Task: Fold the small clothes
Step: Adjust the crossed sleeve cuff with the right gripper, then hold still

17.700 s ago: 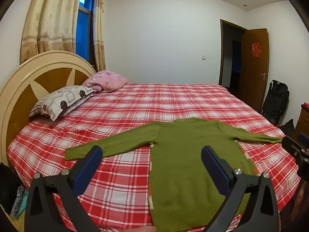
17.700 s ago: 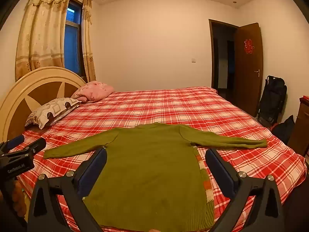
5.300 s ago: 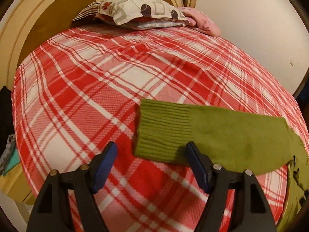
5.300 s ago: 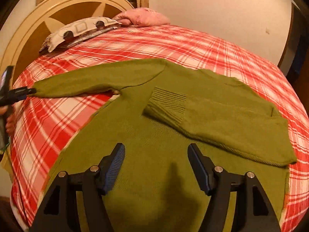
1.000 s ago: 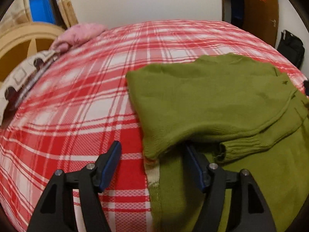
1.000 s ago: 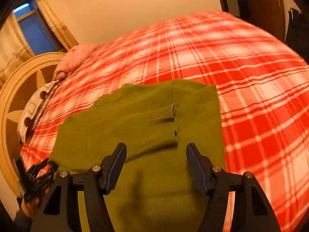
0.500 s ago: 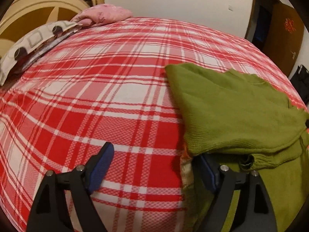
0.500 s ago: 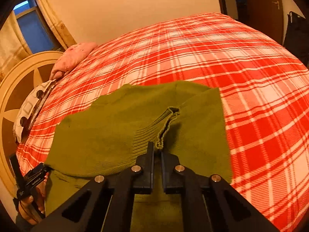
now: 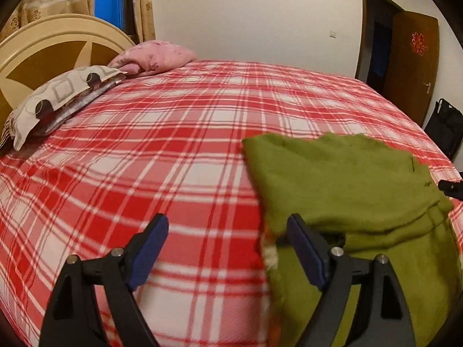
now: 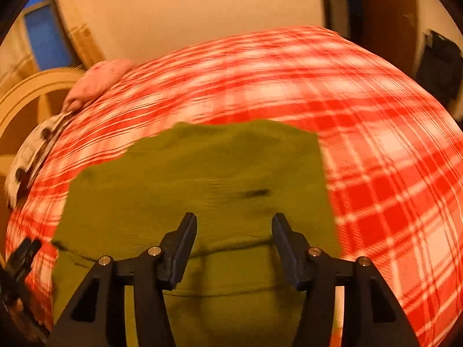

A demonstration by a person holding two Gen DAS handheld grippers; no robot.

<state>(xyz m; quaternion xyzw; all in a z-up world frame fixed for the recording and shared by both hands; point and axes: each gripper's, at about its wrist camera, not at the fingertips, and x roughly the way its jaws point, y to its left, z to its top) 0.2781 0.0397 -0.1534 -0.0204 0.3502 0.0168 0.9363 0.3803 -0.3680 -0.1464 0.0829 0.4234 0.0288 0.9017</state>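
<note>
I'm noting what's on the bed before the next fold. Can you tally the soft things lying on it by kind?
Green sweater: 1
Patterned pillow: 1
Pink bundle, pillow or folded blanket: 1
Total: 3, all on the red plaid bedspread

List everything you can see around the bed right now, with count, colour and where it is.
sweater: one, green, partly folded on the bed's near right
bedspread: one, red-and-white plaid, covering the bed
patterned pillow: one, grey-white, by the headboard
pink pillow: one, beyond the patterned one
headboard: one, cream and brown, left
door: one, brown, open, right
black bag: one, below the door
left claw: black, blue pads, open
right claw: black, opening above the sweater, nothing between
</note>
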